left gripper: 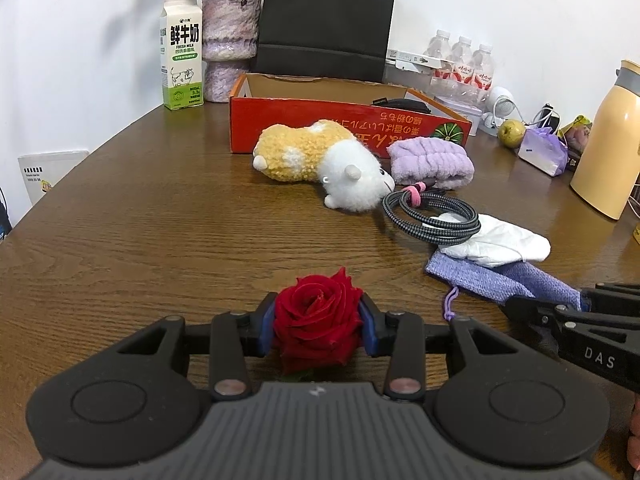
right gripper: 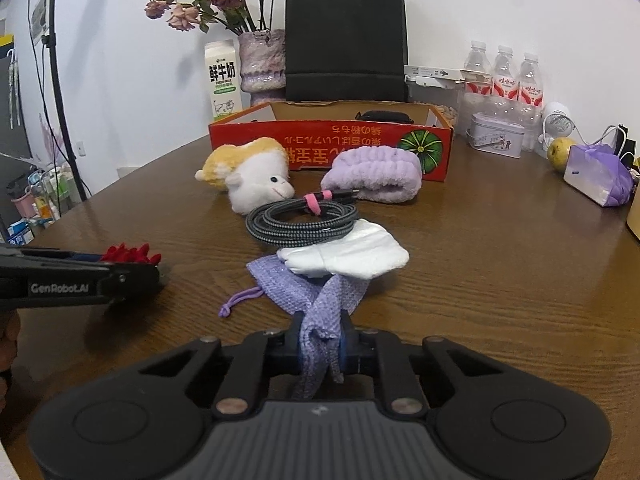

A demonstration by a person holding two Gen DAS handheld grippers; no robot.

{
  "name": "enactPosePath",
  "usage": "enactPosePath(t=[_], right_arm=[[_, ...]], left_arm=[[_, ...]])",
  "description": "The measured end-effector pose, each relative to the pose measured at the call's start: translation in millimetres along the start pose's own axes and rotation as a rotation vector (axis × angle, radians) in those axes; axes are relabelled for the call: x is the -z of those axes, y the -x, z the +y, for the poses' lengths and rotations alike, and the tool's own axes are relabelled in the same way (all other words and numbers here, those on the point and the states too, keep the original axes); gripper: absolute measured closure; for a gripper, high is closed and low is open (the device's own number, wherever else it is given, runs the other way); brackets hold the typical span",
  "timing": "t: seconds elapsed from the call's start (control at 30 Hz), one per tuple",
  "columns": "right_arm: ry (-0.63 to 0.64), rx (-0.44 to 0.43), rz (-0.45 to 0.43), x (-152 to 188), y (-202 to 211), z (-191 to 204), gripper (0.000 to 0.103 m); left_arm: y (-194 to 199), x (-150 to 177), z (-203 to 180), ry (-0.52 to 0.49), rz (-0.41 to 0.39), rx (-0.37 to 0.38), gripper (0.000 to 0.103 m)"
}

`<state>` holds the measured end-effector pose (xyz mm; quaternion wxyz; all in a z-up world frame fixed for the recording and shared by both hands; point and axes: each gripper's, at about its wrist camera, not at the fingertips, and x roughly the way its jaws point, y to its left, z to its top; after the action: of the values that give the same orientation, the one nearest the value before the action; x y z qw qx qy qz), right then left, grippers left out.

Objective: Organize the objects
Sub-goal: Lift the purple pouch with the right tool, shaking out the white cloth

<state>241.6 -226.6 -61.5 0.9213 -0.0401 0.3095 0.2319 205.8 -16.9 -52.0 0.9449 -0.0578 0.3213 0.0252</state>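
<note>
My left gripper [left gripper: 318,322] is shut on a red rose [left gripper: 316,316], its blue pads pressing both sides of the bloom just above the wooden table [left gripper: 160,232]. My right gripper [right gripper: 320,340] is shut on the near end of a lilac drawstring pouch [right gripper: 312,292], bunching the fabric between its pads. A white folded cloth [right gripper: 352,256] lies on the pouch's far end. Beyond it sit a coiled grey cable [right gripper: 300,220], a yellow-and-white plush toy [right gripper: 248,180] and a purple fuzzy band [right gripper: 376,180]. The red cardboard box [right gripper: 332,144] stands open behind them.
Along the back wall stand a milk carton [right gripper: 222,80], a vase of dried flowers [right gripper: 262,64], a black paper bag [right gripper: 346,48] and water bottles [right gripper: 504,76]. At the right are a tin [right gripper: 496,136], an apple [right gripper: 560,152], a purple packet [right gripper: 598,176] and a yellow flask [left gripper: 608,140].
</note>
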Motion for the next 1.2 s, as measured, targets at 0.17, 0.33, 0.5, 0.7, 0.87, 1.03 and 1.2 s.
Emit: enactPosePath(t=[0.17, 0.33, 0.5, 0.7, 0.87, 1.03, 1.2], right_arm=[[-0.010, -0.001, -0.023, 5, 9, 1, 0.091], [-0.035, -0.025, -0.067, 11, 24, 6, 0.093], [-0.053, -0.043, -0.168, 0, 56, 7, 0.093], [-0.021, -0.034, -0.243, -6, 85, 15, 0.093], [-0.013, -0.029, -0.283, -8, 96, 18, 0.094], [-0.014, -0.029, -0.308, -9, 103, 21, 0.094], [-0.018, -0.027, -0.311, -10, 101, 22, 0.093]], left_arm=[[4, 1, 0, -0.003, -0.007, 0.001, 0.062], [12, 0, 3, 0.003, -0.025, 0.003, 0.062], [26, -4, 5, 0.008, -0.061, 0.007, 0.062], [40, -7, 7, 0.012, -0.087, 0.003, 0.062], [48, -6, 6, 0.010, -0.103, 0.005, 0.062], [57, -8, 4, 0.008, -0.126, 0.012, 0.062], [60, -12, -1, 0.000, -0.139, 0.018, 0.062]])
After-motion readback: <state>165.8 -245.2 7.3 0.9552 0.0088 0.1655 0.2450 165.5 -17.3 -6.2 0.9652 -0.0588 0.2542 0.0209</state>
